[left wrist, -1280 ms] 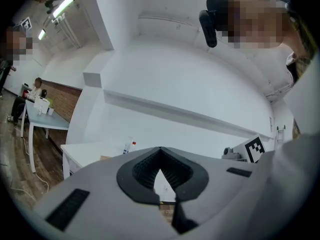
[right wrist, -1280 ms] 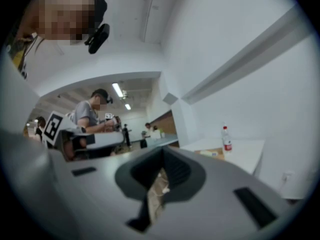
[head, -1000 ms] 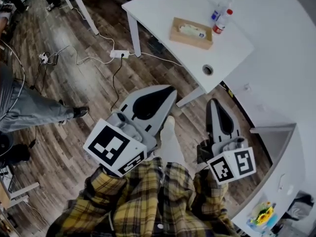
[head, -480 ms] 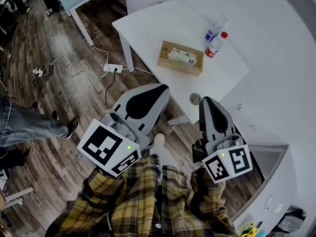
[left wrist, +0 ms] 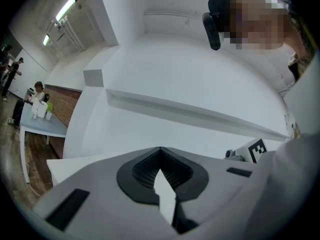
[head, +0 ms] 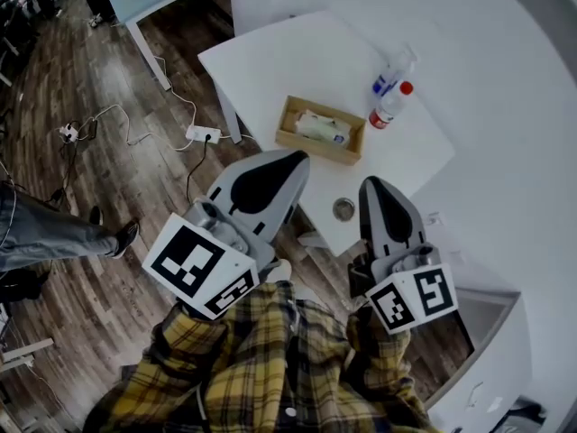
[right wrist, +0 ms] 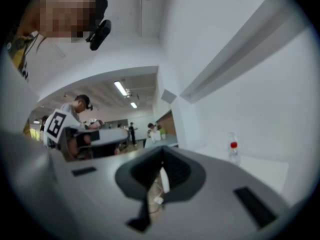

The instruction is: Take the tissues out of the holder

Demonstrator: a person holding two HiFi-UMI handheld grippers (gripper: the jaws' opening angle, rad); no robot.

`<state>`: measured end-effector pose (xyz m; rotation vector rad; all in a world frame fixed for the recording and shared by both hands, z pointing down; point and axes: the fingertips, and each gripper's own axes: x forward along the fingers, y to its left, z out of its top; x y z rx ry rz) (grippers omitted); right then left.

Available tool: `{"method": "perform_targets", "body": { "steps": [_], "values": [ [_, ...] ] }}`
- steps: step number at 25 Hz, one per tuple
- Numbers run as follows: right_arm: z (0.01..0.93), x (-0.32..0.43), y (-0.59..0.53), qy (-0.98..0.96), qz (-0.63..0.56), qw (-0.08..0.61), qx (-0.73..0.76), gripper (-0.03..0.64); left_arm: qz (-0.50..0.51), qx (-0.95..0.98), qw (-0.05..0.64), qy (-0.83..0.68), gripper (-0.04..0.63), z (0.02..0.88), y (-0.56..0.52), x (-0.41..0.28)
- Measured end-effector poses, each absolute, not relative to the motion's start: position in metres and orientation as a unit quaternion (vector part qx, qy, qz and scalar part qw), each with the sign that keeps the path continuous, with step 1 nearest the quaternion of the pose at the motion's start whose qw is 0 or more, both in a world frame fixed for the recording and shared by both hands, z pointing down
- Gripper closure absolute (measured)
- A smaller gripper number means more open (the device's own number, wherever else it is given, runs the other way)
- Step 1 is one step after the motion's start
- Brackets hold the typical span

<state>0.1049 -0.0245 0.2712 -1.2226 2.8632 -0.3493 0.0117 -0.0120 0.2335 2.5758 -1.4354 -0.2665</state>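
Both grippers are shown level, jaws brought together with nothing between them. The left gripper and right gripper are pictured at the near edge of the white table. Just beyond their tips the wooden holder is set on the tabletop, white tissues lying inside it and two bottles close beside. The tissues are judged light, soft and easily torn. A gentle pinch on the topmost sheet near its middle is suggested, with the holder steadied.
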Motion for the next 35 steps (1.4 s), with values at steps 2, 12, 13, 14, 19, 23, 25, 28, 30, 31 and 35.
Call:
{"method": "perform_targets", "body": {
  "steps": [2, 12, 13, 14, 19, 23, 25, 28, 30, 31, 35],
  "values": [
    [0.274, 0.101, -0.034, 0.915, -0.116, 0.002, -0.386, 0.606, -0.088, 0.865, 0.092, -0.486, 0.578, 0.235, -0.022, 0.009],
    [0.277, 0.075, -0.113, 0.900, -0.118, 0.005, -0.419, 0.606, -0.078, 0.879, 0.095, -0.461, 0.578, 0.239, -0.101, -0.020],
    [0.276, 0.071, -0.123, 0.898, -0.117, 0.006, -0.423, 0.606, -0.078, 0.881, 0.095, -0.457, 0.578, 0.238, -0.111, -0.024],
    [0.274, 0.066, -0.133, 0.897, -0.116, 0.008, -0.427, 0.606, -0.078, 0.883, 0.095, -0.452, 0.578, 0.237, -0.122, -0.029],
    [0.267, 0.043, -0.178, 0.887, -0.108, 0.017, -0.448, 0.606, -0.075, 0.897, 0.092, -0.425, 0.578, 0.232, -0.171, -0.049],
    [0.264, 0.031, -0.207, 0.874, -0.106, 0.024, -0.473, 0.606, -0.067, 0.910, 0.093, -0.398, 0.578, 0.232, -0.203, -0.061],
    [0.265, 0.028, -0.219, 0.867, -0.106, 0.026, -0.487, 0.606, -0.063, 0.916, 0.095, -0.385, 0.578, 0.233, -0.216, -0.065],
    [0.268, 0.027, -0.230, 0.854, -0.112, 0.028, -0.507, 0.606, -0.056, 0.925, 0.097, -0.364, 0.578, 0.235, -0.234, -0.067],
    [0.270, 0.029, -0.234, 0.846, -0.116, 0.030, -0.520, 0.606, -0.054, 0.929, 0.099, -0.354, 0.578, 0.235, -0.243, -0.067],
    [0.270, 0.031, -0.235, 0.842, -0.117, 0.030, -0.525, 0.606, -0.054, 0.930, 0.100, -0.349, 0.578, 0.236, -0.246, -0.066],
    [0.269, 0.039, -0.240, 0.833, -0.115, 0.029, -0.540, 0.606, -0.056, 0.934, 0.106, -0.338, 0.578, 0.238, -0.256, -0.059]
  ]
}}
